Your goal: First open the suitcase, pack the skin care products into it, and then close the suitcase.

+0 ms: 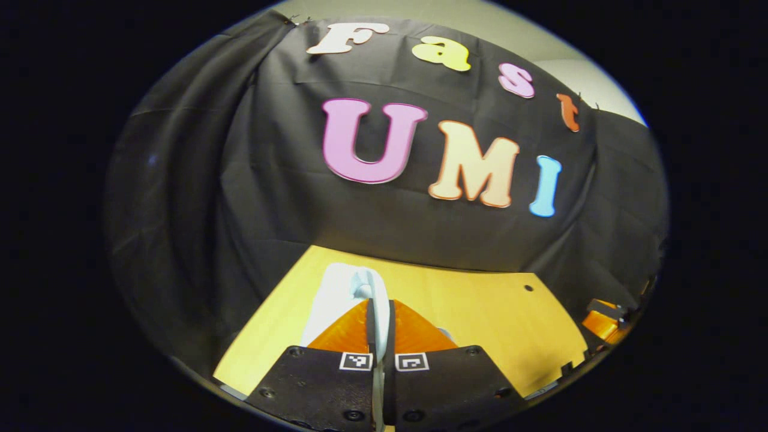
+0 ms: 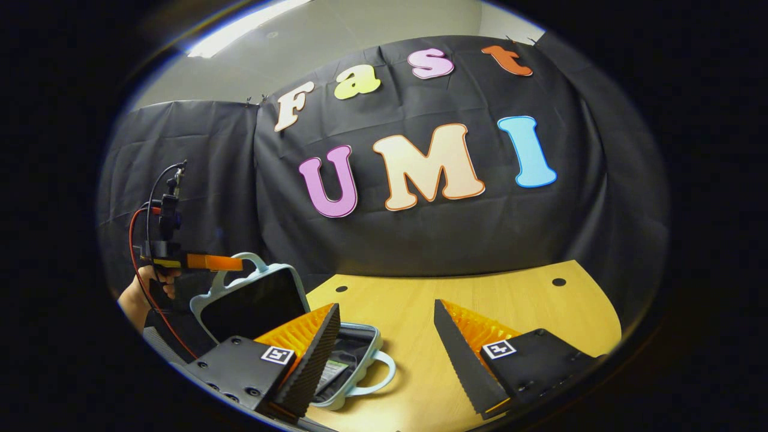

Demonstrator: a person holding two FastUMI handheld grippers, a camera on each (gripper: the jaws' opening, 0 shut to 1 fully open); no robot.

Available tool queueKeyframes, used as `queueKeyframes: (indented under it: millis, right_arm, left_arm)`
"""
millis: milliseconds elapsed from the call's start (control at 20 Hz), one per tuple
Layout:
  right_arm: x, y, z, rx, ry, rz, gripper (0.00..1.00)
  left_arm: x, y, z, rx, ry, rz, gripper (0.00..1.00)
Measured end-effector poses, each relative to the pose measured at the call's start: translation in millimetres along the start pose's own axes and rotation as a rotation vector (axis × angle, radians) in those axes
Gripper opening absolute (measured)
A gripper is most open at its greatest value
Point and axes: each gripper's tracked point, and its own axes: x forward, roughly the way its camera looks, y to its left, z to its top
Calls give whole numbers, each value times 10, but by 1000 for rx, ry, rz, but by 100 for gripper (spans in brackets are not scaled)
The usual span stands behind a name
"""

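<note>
While your left fingers [image 1: 380,324] press together on the thin pale rim of the lid [image 1: 342,294], the left gripper view looks along that lid's edge, with its handle loop just past the fingertips. Both fingers pinch the rim between them, with nothing but the rim in the gap. Beyond them lies the yellow counter [image 1: 480,306], and at the far right edge of that view part of another gripper pokes in.

From the right gripper view, you see your left gripper [image 2: 231,262] held high at the lid's [image 2: 252,306] handle, a hand [image 2: 147,291] behind it and a red cable hanging from it. That lid stands up, tilted back, dark inside, so the suitcase [image 2: 354,360] is open. Its lower half lies flat on the counter [image 2: 408,300] near the left front, with something packed inside that you cannot make out, and its own handle points toward the counter's middle.

Your right fingers [image 2: 387,354] stand wide apart and hold nothing. One sits over the suitcase's lower half; the other hangs over bare counter to the right.
</note>
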Motion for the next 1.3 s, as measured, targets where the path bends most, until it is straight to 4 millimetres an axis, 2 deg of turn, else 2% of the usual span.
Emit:
queueKeyframes:
  millis: [200,350,550,750,800,850,900,1050,1150,1200,1250,1300]
  right_arm:
    - [-135,-257,71,-24,-19,-27,98]
    - [-243,-454,108,-26,-21,-52,97]
    - [-459,-816,236,-66,-55,-111,98]
    - [-671,-1154,278,-65,-62,-166,97]
    - [-726,-1224,272,-60,-65,-174,98]
    - [-789,-1302,263,-59,-64,-178,93]
    - [-832,-1375,234,-62,-61,-183,98]
    - [-968,-1619,223,-78,-62,-197,98]
    - [-1047,-1774,263,-77,-73,-214,98]
    - [-1080,-1829,319,-78,-84,-223,98]
    - [-1110,-1874,392,-82,-98,-237,97]
    - [-1125,-1893,476,-82,-116,-243,97]
  left_arm:
    - [193,-555,-273,-3,31,-85,0]
    - [316,-971,-622,-17,98,-149,0]
    - [521,-1288,-1009,24,130,-162,0]
    - [701,-1529,-1523,28,194,-151,0]
    - [748,-1573,-1657,49,216,-141,0]
    - [781,-1614,-1821,72,239,-129,0]
    - [818,-1637,-1969,86,258,-113,0]
    - [878,-1692,-2288,138,286,-57,0]
    - [879,-1683,-2361,145,288,-8,1]
    - [834,-1704,-2311,123,260,14,5]
    - [795,-1722,-2139,105,203,49,16]
    - [759,-1755,-1908,91,135,65,22]
